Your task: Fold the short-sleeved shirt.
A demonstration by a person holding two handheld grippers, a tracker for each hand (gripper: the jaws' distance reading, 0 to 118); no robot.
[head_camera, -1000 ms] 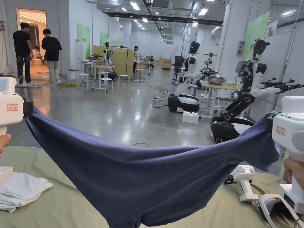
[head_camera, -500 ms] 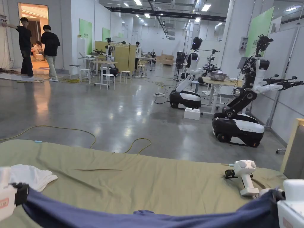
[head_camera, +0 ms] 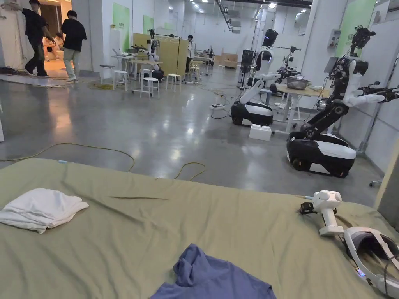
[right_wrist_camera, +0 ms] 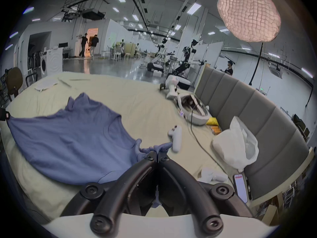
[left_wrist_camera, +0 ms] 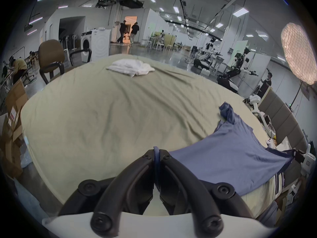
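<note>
Each hand-held gripper, left (left_wrist_camera: 157,153) and right (right_wrist_camera: 157,154), is clamping the blue shirt (right_wrist_camera: 72,135) on the bed (head_camera: 233,226); keeping both corners taut should flatten it.

Light: bright, even, from white ceiling strip lamps (head_camera: 272,5)
Glare: reflections on the glossy grey floor (head_camera: 171,132)
Distortion: fisheye bending, dark corners in both gripper views

Matt blue cloth shirt (head_camera: 212,278) lies on a matt, wrinkled olive sheet (head_camera: 156,233); floor (head_camera: 156,132) glossy.
</note>
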